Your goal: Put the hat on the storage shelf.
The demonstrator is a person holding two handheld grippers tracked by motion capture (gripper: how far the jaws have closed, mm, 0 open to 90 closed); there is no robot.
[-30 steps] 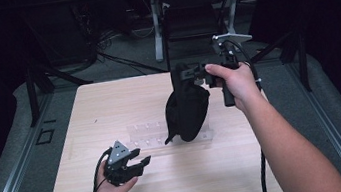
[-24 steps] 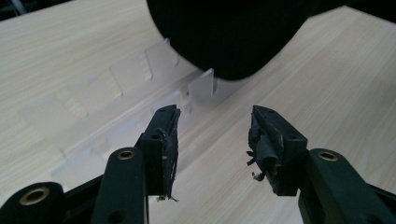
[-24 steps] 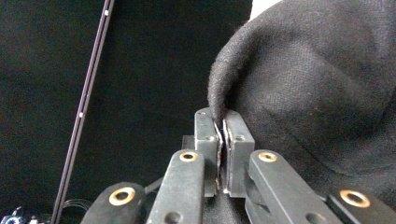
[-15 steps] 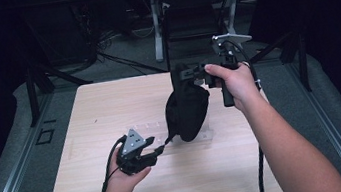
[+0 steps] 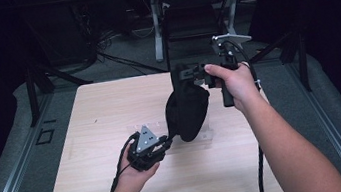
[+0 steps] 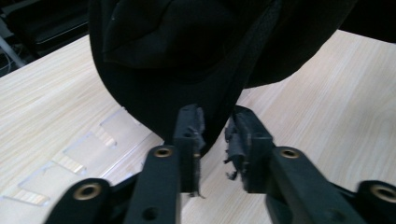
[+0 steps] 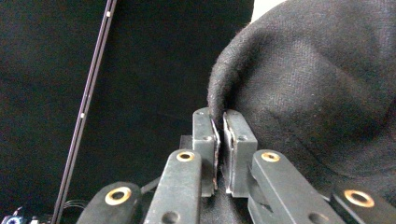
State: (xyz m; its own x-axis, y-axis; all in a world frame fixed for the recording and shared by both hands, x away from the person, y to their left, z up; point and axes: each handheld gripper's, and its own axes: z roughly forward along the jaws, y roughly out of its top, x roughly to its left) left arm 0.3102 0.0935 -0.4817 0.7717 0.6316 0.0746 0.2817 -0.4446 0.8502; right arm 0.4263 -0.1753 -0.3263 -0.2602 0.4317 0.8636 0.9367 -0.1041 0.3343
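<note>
1. Black cloth bag [image 5: 186,110] hangs from the right gripper [image 5: 194,72], whose jaws are clenched on its upper hem, above the desk [image 5: 100,111].
2. Left gripper [image 5: 164,140] sits released at the bag's lowest corner, fabric between its spread jaws (contact is hard to judge).
3. Judged best: close squarely on that corner, well past the edge, before pulling.
4. A clear plastic sheet [image 6: 93,144] lies just beneath.

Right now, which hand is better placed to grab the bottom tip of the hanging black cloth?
Left. Its claw is open with the black cloth's lower tip between the jaws; the right claw is already clamped on the cloth's top edge, holding it up.
</note>
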